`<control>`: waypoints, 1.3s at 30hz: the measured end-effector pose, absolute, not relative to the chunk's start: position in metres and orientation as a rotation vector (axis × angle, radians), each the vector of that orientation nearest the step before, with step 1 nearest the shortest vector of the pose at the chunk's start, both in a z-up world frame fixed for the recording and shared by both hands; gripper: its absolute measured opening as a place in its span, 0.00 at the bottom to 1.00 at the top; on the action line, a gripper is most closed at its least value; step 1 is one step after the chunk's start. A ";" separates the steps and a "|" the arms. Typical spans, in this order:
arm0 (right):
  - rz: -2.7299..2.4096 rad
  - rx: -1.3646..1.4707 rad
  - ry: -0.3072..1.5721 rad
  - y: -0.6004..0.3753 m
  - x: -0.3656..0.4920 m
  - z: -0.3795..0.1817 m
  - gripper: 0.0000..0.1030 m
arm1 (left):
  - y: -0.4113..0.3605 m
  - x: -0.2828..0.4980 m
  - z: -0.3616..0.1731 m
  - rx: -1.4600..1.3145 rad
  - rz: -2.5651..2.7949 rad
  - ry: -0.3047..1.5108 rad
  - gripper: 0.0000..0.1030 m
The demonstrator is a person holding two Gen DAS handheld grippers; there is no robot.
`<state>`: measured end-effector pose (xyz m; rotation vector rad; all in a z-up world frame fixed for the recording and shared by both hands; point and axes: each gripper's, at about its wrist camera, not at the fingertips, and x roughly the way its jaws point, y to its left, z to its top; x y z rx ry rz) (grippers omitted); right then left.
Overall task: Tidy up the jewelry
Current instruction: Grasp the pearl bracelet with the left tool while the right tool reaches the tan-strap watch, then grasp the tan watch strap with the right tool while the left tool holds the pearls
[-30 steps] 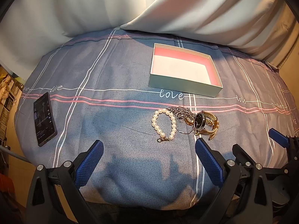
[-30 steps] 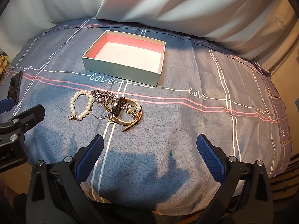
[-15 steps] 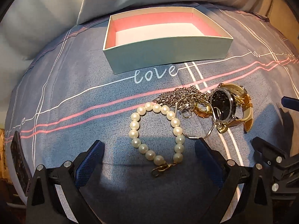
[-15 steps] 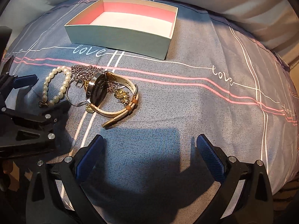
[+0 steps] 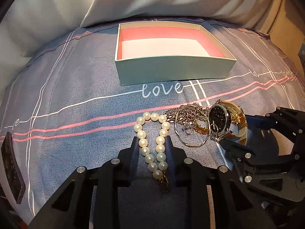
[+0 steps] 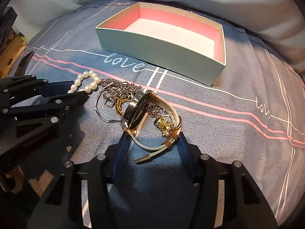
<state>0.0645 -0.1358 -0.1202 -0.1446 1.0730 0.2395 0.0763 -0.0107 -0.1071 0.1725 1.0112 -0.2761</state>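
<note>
Left gripper (image 5: 151, 143) is down on the bedsheet (image 5: 76, 95), fingers narrowed onto the pearl bracelet (image 5: 152, 143). The two strands of pearls are squeezed into a thin loop between the pads, which look to be touching the beads on both sides, so it reads as clamped on the bracelet. The clasp end hangs toward the camera; the loop's far end lies on the pink stripe.

Right gripper (image 6: 152, 139) sits around the wristwatch (image 6: 137, 112). Left finger is by the watch case, right finger by the strap buckle. Can't tell whether the pads actually press on it or just bracket it. The watch stands on edge, dial tilted, with its pale leather strap curling toward the camera.

Rest of the pile lies between the two grippers: a silver chain necklace (image 5: 190, 110) bunched up, a thin silver bangle (image 5: 188, 133), and a gold piece (image 6: 164, 125) inside the strap loop. All are tangled together and touching the watch.

Open gift box (image 5: 171, 70), pale green outside, pink walls, white floor, sits just beyond the pile, past the "love" print on the sheet. Nothing is in it.

Phone (image 5: 11, 169) lies at the far left of the sheet, well apart from the jewelry. White pillows (image 5: 171, 0) are behind the box.
</note>
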 end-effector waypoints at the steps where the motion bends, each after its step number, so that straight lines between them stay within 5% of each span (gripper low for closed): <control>1: 0.243 -0.138 1.075 -0.136 0.065 -0.119 0.44 | -0.009 0.077 -0.107 0.164 -0.271 1.015 0.25; 14: 0.268 -0.072 0.962 -0.149 0.043 -0.070 0.32 | -0.007 0.064 -0.059 0.092 -0.287 0.934 0.24; 15: 0.262 -0.083 0.954 -0.149 0.043 -0.066 0.05 | -0.008 0.064 -0.056 0.086 -0.293 0.930 0.24; 29: 0.225 0.007 1.012 -0.177 0.054 -0.088 0.06 | -0.009 0.061 -0.067 0.081 -0.300 0.965 0.24; 31: 0.211 0.011 1.029 -0.178 0.056 -0.093 0.17 | -0.010 0.062 -0.068 0.085 -0.301 0.967 0.25; 33: 0.194 0.000 1.036 -0.178 0.060 -0.099 0.52 | -0.011 0.062 -0.070 0.086 -0.301 0.974 0.25; 37: 0.193 -0.002 1.062 -0.177 0.071 -0.113 0.53 | -0.011 0.062 -0.072 0.083 -0.302 0.982 0.25; 39: 0.190 0.003 1.080 -0.177 0.077 -0.117 0.44 | -0.011 0.063 -0.072 0.083 -0.299 0.982 0.25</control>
